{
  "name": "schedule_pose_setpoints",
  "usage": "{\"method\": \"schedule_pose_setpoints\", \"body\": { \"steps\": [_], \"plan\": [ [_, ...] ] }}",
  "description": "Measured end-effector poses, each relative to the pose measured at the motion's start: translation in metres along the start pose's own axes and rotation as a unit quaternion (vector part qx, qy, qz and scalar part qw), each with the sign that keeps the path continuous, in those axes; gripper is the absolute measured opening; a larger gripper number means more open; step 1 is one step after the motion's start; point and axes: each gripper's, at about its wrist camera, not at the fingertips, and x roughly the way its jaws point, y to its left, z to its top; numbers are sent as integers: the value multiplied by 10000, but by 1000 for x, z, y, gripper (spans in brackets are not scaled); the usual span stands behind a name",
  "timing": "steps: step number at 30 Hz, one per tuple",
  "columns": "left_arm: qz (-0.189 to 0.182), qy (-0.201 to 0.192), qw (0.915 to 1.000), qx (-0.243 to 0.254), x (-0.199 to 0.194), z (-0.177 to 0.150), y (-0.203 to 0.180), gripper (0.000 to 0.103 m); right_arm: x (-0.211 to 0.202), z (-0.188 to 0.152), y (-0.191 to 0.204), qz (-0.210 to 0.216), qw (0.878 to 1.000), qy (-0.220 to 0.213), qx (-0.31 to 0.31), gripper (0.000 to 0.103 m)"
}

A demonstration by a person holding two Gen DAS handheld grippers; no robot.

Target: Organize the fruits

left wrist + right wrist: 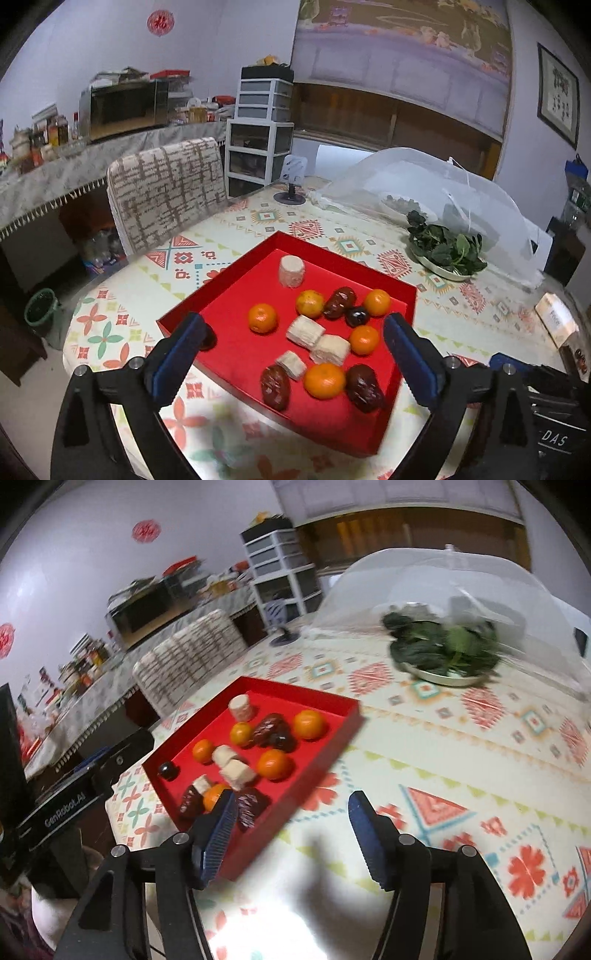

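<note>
Left gripper (pixel 291 345) is hanging wide open over the near edge of the red tray (pixel 221 280), gripping nothing. Right gripper (pixel 291 812) is gaping wide too, hovering empty over the tablecloth (pixel 461 757) by the tray's near corner. Inside the tray, oranges (pixel 262 317), dark dates (pixel 275 387) and pale cut chunks (pixel 304 332) are lying mixed together; a plate of greens (pixel 443 251) is sitting toward the table's far edge.

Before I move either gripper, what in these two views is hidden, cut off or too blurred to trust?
- Left wrist view: a small dark round fruit at the shallow red cardboard tray's left wall, mostly hidden behind the left gripper's finger.
- Right wrist view: the nearest small orange citrus fruit, partly hidden behind the right gripper's finger; motion blur softens everything.
- The dish under the white mesh food cover: contents unclear.
</note>
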Motion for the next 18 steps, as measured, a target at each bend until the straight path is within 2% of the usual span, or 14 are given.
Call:
{"method": "schedule_pose_setpoints", "body": {
  "steps": [3,8,18],
  "plan": [
    [143,-94,9995,255,-8,-6,-20,97,-12,-8,-10,-174,9998,-101,43,70],
    [150,-141,9983,541,-16,-15,-49,97,-31,-23,-28,-413,9987,-265,120,75],
    [83,30,9960,893,-18,-32,-93,97,-47,-41,-51,-619,9973,-357,142,77]
  ]
}}
